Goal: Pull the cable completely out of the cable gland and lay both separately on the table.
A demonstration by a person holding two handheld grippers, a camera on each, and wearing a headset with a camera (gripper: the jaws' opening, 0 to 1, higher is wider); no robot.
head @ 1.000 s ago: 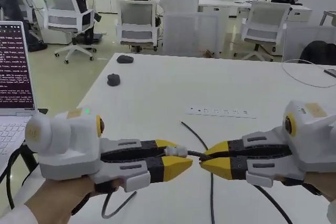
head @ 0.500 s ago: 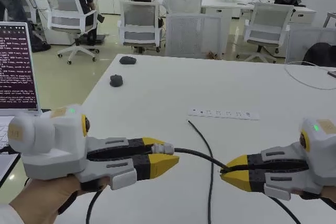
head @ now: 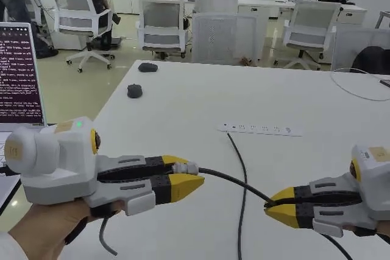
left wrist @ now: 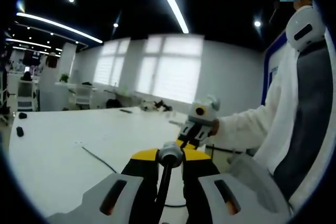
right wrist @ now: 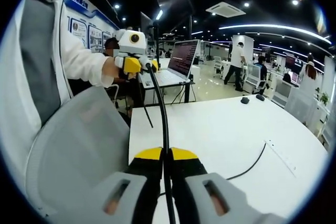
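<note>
Across the middle and lower frame of the head view:

- Desk, one, white. Its left edge runs diagonally from upper centre-left to lower left, and its far edge crosses the upper middle. There is wide bare surface at centre and at right.
- Office chairs, beyond the far edge in the upper band. Four can be counted; one stands near the far left corner.
- Laptop, one, open, at the left frame edge beyond the desk's left edge.
- Left gripper, one, lower left, held near the desk's left edge. Its yellow fingers are closed on the cable gland.
- Right gripper, one, lower right, well apart from the left. Its fingers are pressed together on the cable, and the right gripper view shows the cable passing between them.
- Cable, black. It spans the gap between the two grippers and is still threaded through the gland; in the left gripper view it continues back between the fingers. A second black run lies on the desk, from just below the power strip to the bottom edge. I cannot tell whether it is the same cable.
- Power strip, one, white, flat at centre right.
- Mice, two, dark, upper left of the desk: one nearer, one by the far edge.
- Cable gland, one, pale, at the left fingertips, held off the desk.
</note>
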